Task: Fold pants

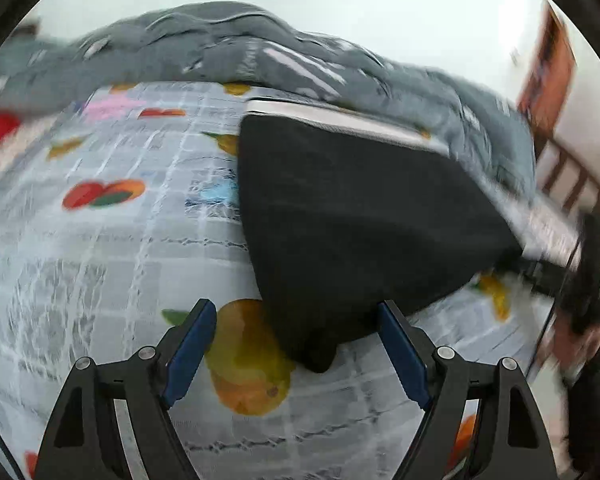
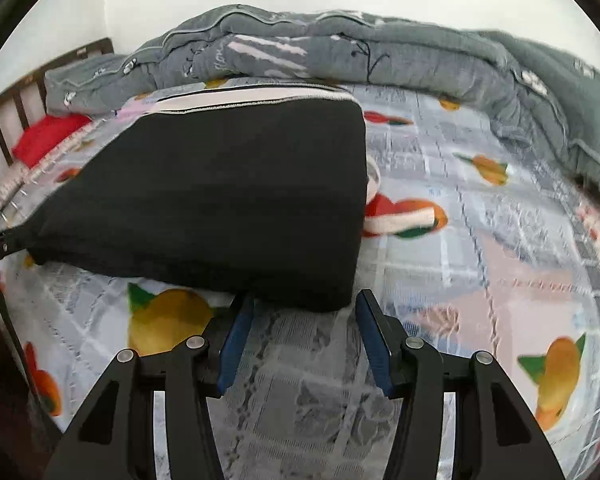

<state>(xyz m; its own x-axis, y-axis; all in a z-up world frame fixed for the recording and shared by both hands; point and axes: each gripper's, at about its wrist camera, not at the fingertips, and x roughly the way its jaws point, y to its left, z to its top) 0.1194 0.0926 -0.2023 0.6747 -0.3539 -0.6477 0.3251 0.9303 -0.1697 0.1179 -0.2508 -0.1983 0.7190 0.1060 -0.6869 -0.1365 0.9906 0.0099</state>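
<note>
— Two grippers, one item: how do they stand?

— I list the pants, black, folded flat on the sheet (fruit print). Left gripper: jaws wide, pants corner between them, unpinched. Right gripper: jaws half apart at the near edge, gripping nothing. Quilt heaped behind.

Soft, even daylight, bright white wall at the far side, no hard shadows, black pants so dark the folds hardly show, left wrist view smeared with blur, right wrist view sharper, round fisheye bending, black corners
</note>
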